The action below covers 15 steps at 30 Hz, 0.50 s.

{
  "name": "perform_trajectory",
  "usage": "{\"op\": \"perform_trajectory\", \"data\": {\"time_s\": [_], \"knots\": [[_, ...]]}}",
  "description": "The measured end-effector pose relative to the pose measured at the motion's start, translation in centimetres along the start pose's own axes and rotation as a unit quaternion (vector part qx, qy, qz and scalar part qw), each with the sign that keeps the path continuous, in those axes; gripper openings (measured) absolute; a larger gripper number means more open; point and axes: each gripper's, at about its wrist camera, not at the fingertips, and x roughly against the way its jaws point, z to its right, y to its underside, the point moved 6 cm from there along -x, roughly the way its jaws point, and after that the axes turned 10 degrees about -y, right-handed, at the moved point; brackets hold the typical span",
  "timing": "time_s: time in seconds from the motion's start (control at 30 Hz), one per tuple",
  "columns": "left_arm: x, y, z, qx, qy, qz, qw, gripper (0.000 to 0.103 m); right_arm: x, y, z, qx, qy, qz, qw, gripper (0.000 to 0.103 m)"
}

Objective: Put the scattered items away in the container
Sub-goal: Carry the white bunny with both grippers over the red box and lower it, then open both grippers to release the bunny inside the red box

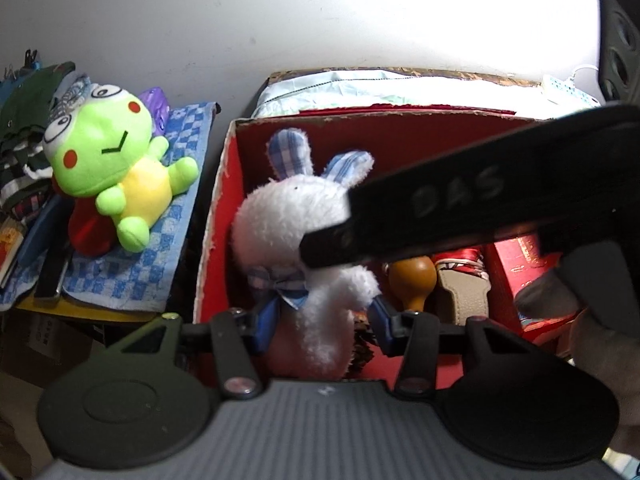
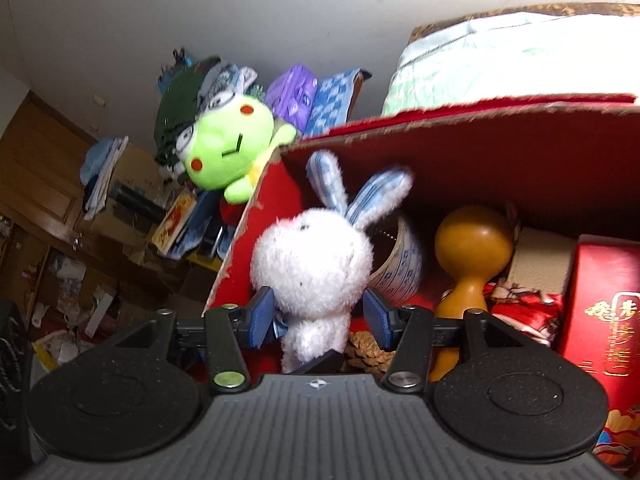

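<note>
**White plush rabbit at the moment of placement in the red box**

The right gripper (image 2: 319, 318) has its blue pads standing apart on either side of the fluffy white plush rabbit with blue-checked ears (image 2: 316, 268); the left pad lies near or against the fur, the right pad shows a gap. The left gripper (image 1: 322, 320) also straddles the rabbit's body, but whether its pads press the fur cannot be told. The rabbit stands upright inside the red cardboard box (image 1: 218, 204), in its left corner, beside a brown wooden gourd (image 2: 472, 256), a roll of printed tape (image 2: 404, 264) and a pine cone (image 2: 366, 346). Outside the box, a green and yellow plush frog (image 1: 116, 164) lies on a blue checked cloth (image 1: 160, 252), not yet tidied away. Risk: a pad withdrawn while snagged in the fur could drag the rabbit over or back out; an unsupported rabbit may topple onto the gourd.
</note>
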Motion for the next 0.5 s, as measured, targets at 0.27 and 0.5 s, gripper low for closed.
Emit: {"op": "perform_trajectory", "data": {"time_s": [0.27, 0.5], "knots": [[1.0, -0.4, 0.4, -0.005, 0.015, 0.017, 0.9997, 0.049, -0.5, -0.9, 0.6, -0.019, 0.0, 0.008, 1.0, 0.032], [0.4, -0.3, 0.2, 0.002, 0.01, 0.007, 0.9999, 0.049, -1.4, -0.5, 0.3, -0.023, -0.015, -0.007, 1.0, 0.031]]}}
